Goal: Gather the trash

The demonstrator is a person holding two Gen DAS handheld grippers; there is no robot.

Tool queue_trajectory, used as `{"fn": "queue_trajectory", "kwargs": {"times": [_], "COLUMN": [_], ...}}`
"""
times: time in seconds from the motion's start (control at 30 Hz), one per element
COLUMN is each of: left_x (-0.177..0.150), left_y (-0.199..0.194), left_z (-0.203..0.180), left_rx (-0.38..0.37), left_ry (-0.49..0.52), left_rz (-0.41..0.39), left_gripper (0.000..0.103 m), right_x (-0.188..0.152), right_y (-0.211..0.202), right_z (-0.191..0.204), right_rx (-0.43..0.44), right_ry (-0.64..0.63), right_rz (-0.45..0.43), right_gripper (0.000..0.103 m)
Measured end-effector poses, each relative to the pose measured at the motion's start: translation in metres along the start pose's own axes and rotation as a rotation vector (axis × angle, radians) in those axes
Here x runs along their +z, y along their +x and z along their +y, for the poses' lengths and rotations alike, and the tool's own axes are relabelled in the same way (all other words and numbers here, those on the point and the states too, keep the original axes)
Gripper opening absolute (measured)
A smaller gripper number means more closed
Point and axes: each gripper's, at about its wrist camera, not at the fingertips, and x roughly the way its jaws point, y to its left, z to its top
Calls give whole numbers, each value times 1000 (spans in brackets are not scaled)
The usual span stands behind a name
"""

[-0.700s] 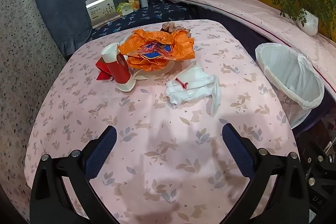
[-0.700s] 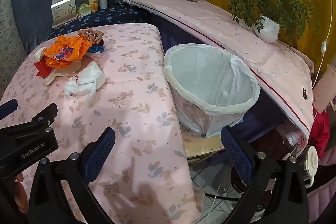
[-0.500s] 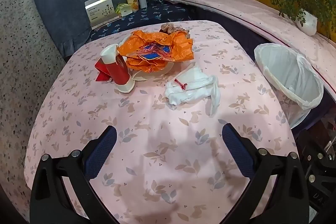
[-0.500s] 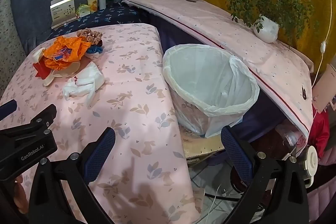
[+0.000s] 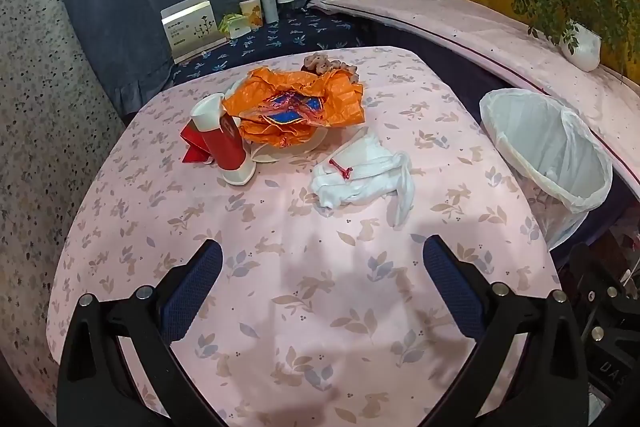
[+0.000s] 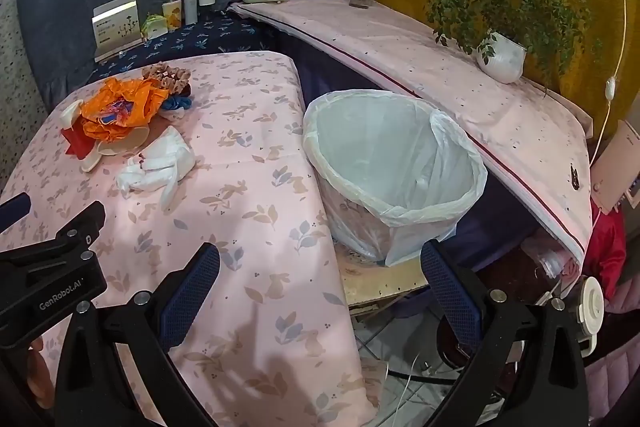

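Now, both grippers hang over the near end of a table [image 5: 280,339] covered in a pink cloth with leaf and rabbit print. Left gripper [image 5: 322,291]: jaws spread wide, nothing between the blue pads, tilted down at bare cloth. Right gripper [image 6: 320,291]: jaws equally wide apart, nothing held, sitting over the table's right edge with the bin ahead of it.

Trash sits in a cluster toward the far half of the table. Seen from the left gripper:
- crumpled white tissue [image 5: 360,175] at 12 o'clock, nearest piece, with a small red scrap lying on it
- orange wrapper [image 5: 296,107] beyond the tissue, about 11 o'clock, crumpled, blue-and-red print showing at its middle, resting over a pale plate
- red cup [image 5: 224,143] at 10 o'clock, tipped on its side against another white cup, touching the wrapper's left edge
- folded red paper [image 5: 194,147] just left of the cup

Bin [image 6: 392,171], lined with a white bag, stands off the table's right side, at 12 to 1 o'clock from the right gripper, mouth open. Nothing visible inside it.

Background: potted plant [image 6: 500,55] on the ledge at 2 o'clock; small boxes and jars along the blue backdrop at 11 o'clock.
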Motion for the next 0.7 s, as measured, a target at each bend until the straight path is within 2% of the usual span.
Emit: {"fn": "queue_trajectory", "kwargs": {"times": [0.7], "left_x": [3], "left_y": [-6], "left_z": [4], "left_rx": [-6], "left_ry": [-11], "left_rz": [-15], "left_gripper": [96], "right_x": [1], "right_y": [-7], "right_z": [1], "right_rx": [-12], "right_ry": [15], "right_rz": [-7], "right_gripper": [96]}}
